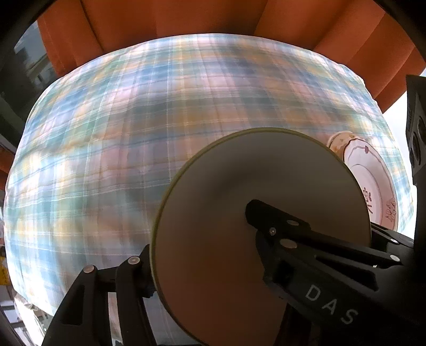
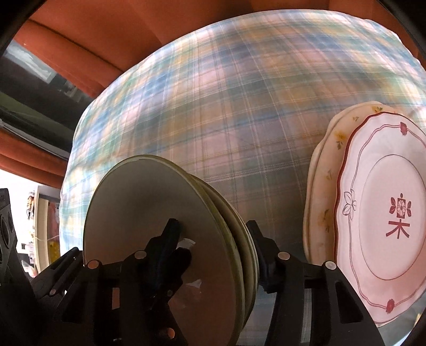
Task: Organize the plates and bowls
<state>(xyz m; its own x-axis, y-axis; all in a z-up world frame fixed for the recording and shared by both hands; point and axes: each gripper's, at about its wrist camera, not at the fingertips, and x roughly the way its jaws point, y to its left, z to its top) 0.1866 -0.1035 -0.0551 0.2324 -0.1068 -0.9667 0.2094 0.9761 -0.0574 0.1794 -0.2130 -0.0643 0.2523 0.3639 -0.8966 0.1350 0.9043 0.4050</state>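
Observation:
A stack of grey-green plates is held edge-on above the plaid-covered table point(image 1: 111, 138). In the left wrist view my left gripper point(image 1: 202, 239) is shut on the stack point(image 1: 239, 186), one finger on its face, the other behind. In the right wrist view my right gripper point(image 2: 213, 231) is shut on the same stack point(image 2: 138, 202), fingers on both sides. A white plate with red flower trim point(image 2: 383, 213) lies on cream flowered plates point(image 2: 324, 165) at the right; it also shows in the left wrist view point(image 1: 372, 181).
Orange curtains point(image 1: 165, 18) hang behind the table. The other gripper's black body point(image 1: 416, 127) shows at the right edge of the left wrist view. Plaid cloth point(image 2: 213, 106) covers the table top.

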